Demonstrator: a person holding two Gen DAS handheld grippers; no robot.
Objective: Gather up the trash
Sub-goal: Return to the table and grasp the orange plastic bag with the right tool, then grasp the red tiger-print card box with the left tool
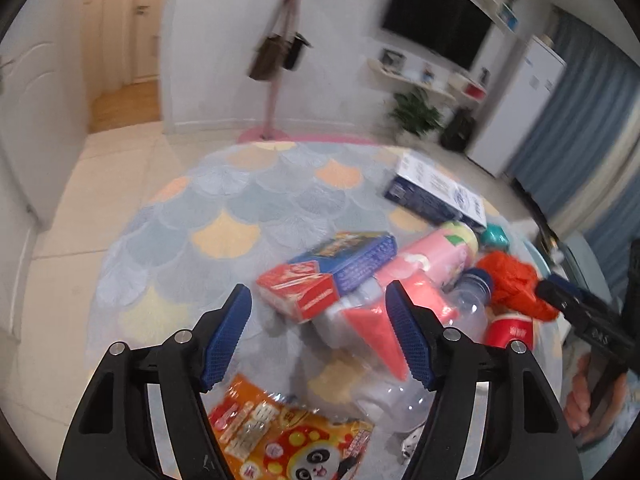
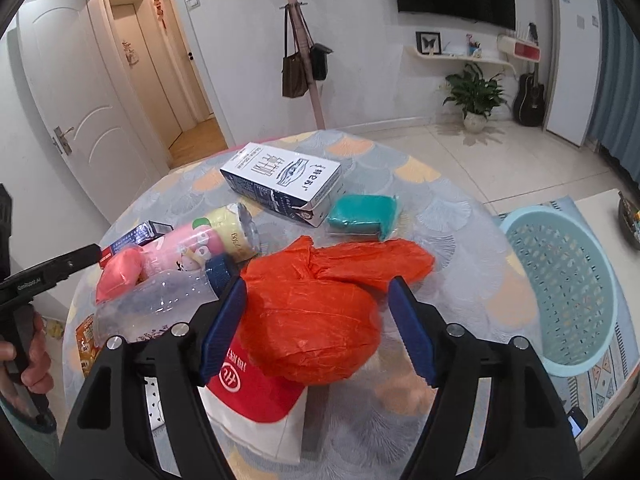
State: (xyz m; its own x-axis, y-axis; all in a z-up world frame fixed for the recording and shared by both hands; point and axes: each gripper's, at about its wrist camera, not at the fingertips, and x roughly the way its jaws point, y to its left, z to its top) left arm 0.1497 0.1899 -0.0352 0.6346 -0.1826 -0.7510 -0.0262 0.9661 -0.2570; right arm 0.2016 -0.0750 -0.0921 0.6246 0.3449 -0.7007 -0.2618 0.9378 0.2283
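Barely begun: both hand-held grippers, left [image 1: 318, 332] and right [image 2: 318, 326], wide open and empty above bench [image 2: 460, 216]; orange bag [image 2: 316, 320], milk carton [image 2: 280, 178], bottle [image 2: 160, 300] unpicked; basket [image 2: 560, 288] beside bench apparently empty.

On the counter [image 2: 460, 216], the milk carton [image 2: 280, 182] lies at the far side, with the wrapped block [image 2: 362, 214] just to its right. Nearer, the crumpled bag [image 2: 316, 312] sits between the fingers of the right tool [image 2: 316, 328], resting on the paper cup [image 2: 256, 400]. Left of the bag lies the clear bottle [image 2: 160, 300], and behind the bottle the snack tube [image 2: 208, 240]. The flat boxes [image 1: 332, 272] lie left of the tube, and the snack packet [image 1: 288, 436] lies nearest, under the left tool [image 1: 320, 340]. The basket [image 2: 560, 288] stands on the floor, right of the counter.
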